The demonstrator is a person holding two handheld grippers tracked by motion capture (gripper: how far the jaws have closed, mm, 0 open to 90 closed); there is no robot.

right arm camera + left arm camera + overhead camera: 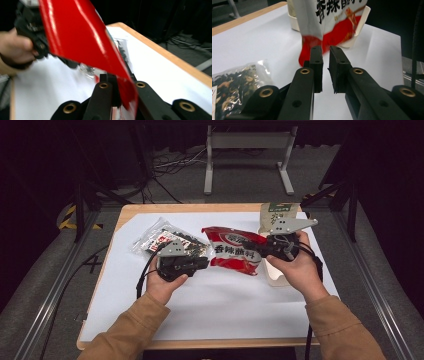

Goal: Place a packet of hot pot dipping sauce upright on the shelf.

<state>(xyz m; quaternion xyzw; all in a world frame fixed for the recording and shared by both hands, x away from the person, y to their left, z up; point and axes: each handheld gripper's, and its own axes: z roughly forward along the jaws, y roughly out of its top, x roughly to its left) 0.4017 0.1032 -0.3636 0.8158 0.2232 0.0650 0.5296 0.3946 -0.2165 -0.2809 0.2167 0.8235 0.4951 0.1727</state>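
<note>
One red snack bag (234, 251) hangs above the white surface (210, 305), its edge pinched by the right gripper (265, 248), fingers clamped on the foil. Left gripper (200, 264), fingers nearly together w/ nothing between, sits just below the bag's other end; clear dried-mix pouch (165, 240) beside it, beige tray (272, 270) behind.

My work surface: wooden table (131, 209) w/ white sheet (210, 305) on top. Lying on the sheet: clear bag of dark dried mix (160, 239), far left; white tray (274, 276) at right edge.
</note>
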